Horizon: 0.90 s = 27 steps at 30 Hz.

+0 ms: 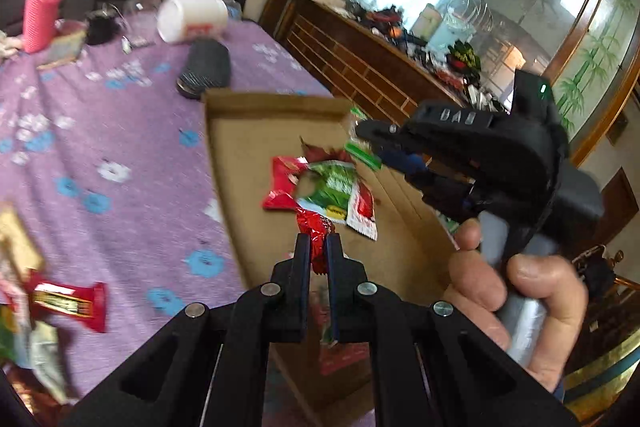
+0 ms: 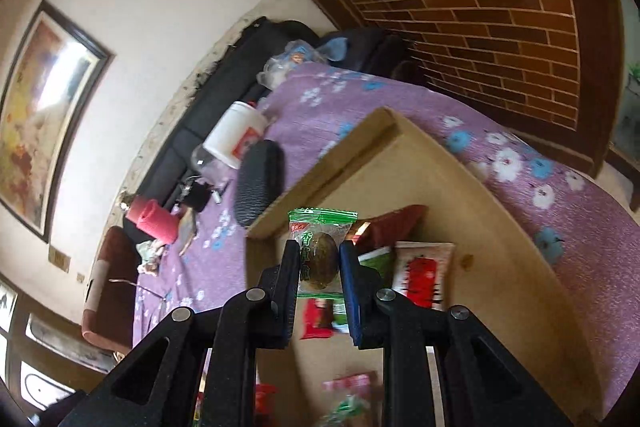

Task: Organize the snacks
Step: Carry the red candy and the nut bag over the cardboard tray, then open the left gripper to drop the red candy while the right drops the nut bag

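My left gripper (image 1: 319,239) is shut on a red foil-wrapped snack (image 1: 315,227), held over the cardboard box (image 1: 240,147). Inside the box lie a green packet (image 1: 334,187) and red packets (image 1: 282,183). The right gripper (image 1: 384,147) shows in the left wrist view over the box's right side, a hand (image 1: 516,291) around its handle. In the right wrist view my right gripper (image 2: 320,247) is shut on a green-wrapped snack (image 2: 320,255) with a dark round piece inside, above the box (image 2: 460,195), where a red-and-white packet (image 2: 424,275) lies.
The box sits on a purple flowered tablecloth (image 1: 120,131). More snack packets (image 1: 68,301) lie at the left. A white jar (image 1: 192,17), a dark case (image 1: 206,67) and a pink bottle (image 1: 40,11) stand further back. A wooden cabinet (image 1: 360,67) runs along the right.
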Each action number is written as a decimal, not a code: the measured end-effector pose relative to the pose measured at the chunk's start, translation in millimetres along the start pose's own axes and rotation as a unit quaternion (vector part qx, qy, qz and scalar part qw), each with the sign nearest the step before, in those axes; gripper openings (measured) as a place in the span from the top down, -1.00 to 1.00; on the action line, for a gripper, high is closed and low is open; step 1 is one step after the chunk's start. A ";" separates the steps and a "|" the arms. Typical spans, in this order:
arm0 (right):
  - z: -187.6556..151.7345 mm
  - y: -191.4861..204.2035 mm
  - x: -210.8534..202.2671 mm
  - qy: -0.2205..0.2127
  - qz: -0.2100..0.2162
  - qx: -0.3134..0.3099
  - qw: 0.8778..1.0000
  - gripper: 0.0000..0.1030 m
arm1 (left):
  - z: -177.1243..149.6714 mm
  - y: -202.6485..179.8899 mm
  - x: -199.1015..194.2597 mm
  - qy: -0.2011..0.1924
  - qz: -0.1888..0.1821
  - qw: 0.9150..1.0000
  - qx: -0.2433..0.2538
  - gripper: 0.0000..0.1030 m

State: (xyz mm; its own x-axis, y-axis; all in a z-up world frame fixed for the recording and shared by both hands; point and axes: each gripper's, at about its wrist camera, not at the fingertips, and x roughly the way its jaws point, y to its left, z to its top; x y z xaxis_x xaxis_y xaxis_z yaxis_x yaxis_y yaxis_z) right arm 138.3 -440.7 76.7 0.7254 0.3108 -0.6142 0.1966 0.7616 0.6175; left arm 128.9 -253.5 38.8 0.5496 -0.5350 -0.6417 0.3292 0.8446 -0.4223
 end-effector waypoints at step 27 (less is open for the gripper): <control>-4.1 -7.1 17.0 0.021 -0.071 0.003 0.997 0.55 | -16.6 5.9 24.0 0.025 0.012 0.999 0.032 0.83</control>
State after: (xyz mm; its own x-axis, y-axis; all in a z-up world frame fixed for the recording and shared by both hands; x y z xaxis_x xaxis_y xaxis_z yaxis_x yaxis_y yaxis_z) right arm 146.5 -438.5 59.9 0.6614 0.2246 -0.7156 0.2989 0.7961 0.5262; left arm 131.3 -261.7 10.2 0.5201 -0.5135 -0.6825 0.3650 0.8561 -0.3660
